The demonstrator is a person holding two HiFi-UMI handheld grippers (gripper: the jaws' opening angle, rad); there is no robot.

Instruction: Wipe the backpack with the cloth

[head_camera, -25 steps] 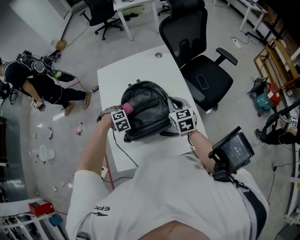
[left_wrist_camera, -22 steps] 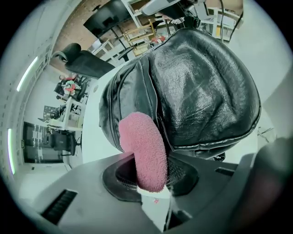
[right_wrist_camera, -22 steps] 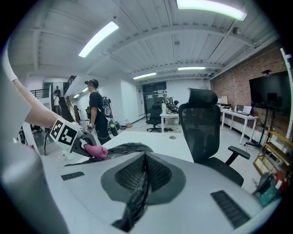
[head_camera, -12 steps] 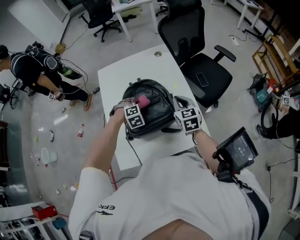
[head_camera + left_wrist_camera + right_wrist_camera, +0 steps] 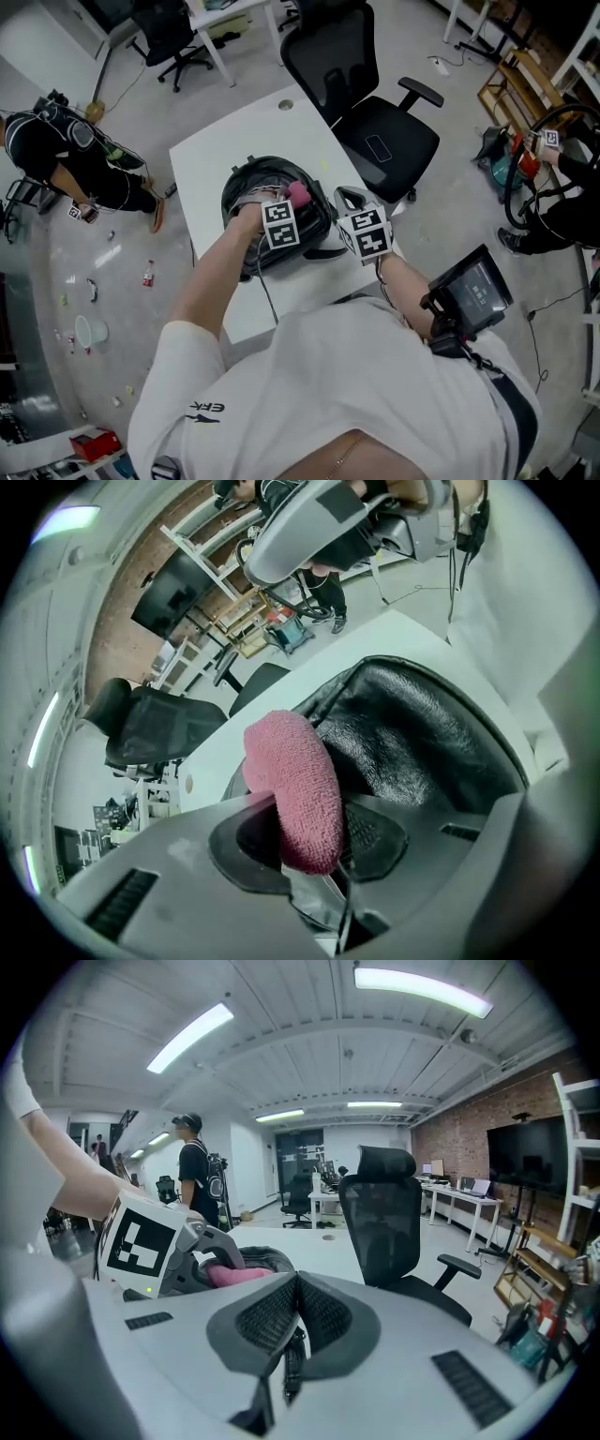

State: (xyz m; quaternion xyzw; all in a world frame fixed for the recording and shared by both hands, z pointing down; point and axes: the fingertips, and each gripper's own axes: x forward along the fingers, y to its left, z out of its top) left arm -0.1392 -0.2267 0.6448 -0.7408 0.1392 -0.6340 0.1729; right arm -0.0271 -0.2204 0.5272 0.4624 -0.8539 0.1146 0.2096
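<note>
A black leather backpack [image 5: 258, 202] lies on the white table [image 5: 211, 155]. My left gripper [image 5: 292, 202] is shut on a pink cloth [image 5: 298, 194], which rests on the upper right part of the bag. In the left gripper view the cloth [image 5: 295, 789] bulges from between the jaws over the glossy backpack [image 5: 422, 733]. My right gripper [image 5: 351, 210] is at the bag's right side, shut on a dark backpack strap [image 5: 291, 1358] that hangs below its closed pads. The right gripper view also shows the cloth [image 5: 234, 1276] and the bag's top [image 5: 267, 1260].
A black office chair [image 5: 361, 84] stands just beyond the table's far right edge. A person [image 5: 66, 155] crouches on the floor to the left, with small litter [image 5: 89, 328] scattered there. Shelving and gear [image 5: 525, 84] stand at the right.
The left gripper has carried the pink cloth across the backpack, from its left side to its upper right. The right gripper has stayed at the bag's right side.
</note>
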